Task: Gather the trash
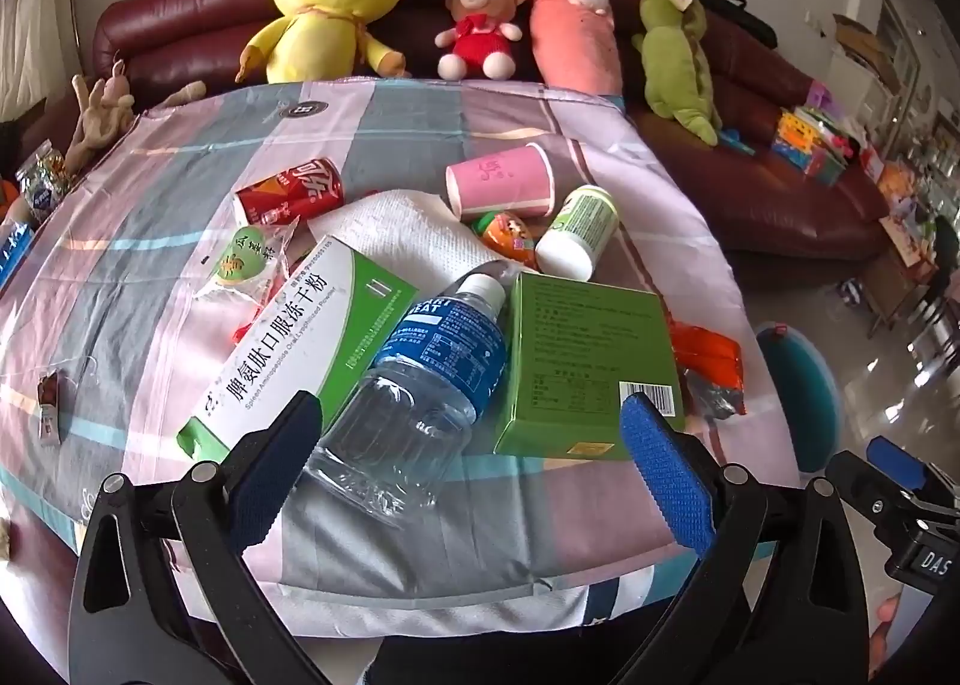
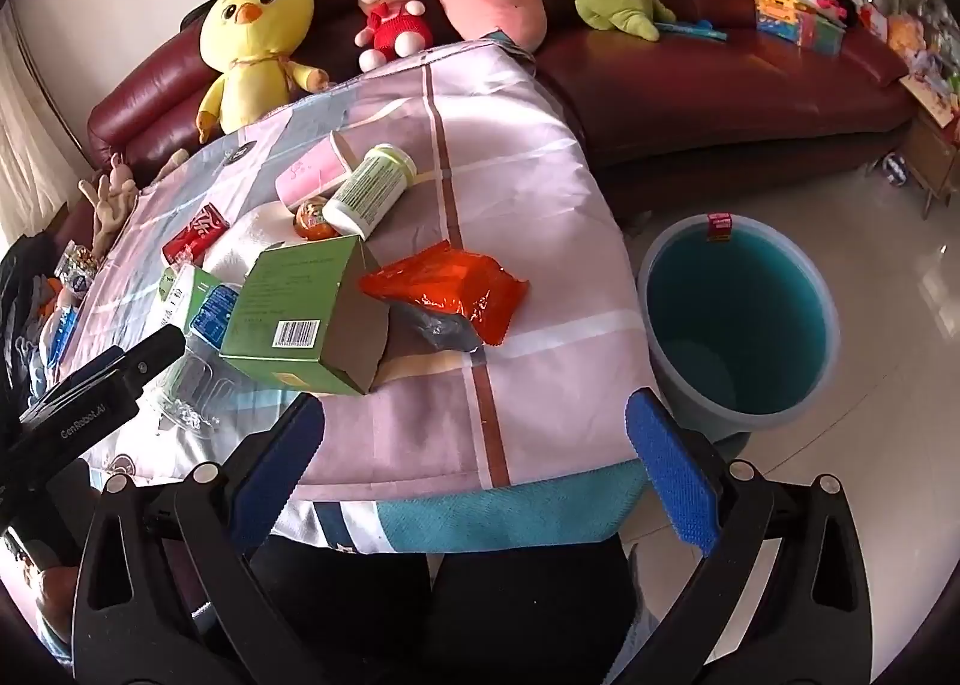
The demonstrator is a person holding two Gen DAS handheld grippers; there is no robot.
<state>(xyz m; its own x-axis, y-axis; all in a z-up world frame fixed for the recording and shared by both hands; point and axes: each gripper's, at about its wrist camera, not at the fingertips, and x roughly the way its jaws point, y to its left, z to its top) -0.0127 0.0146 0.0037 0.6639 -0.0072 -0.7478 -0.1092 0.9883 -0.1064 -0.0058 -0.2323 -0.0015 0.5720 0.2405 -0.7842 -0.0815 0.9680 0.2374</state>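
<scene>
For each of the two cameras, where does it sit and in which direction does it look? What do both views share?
Left wrist: sits on the left gripper, looks forward and down over the table at the water bottle and toward the sofa; shows its own open fingers and the right gripper's tip at the right edge.
Right wrist: sits on the right gripper, looks down over the table's right corner toward the blue bin; shows its open fingers, the left gripper at left, dark trouser legs below.
Shared: the green box, orange wrapper, plush toys.

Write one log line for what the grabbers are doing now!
left gripper: open, above bottle | right gripper: open, empty | bin: on floor | trash: uncollected
</scene>
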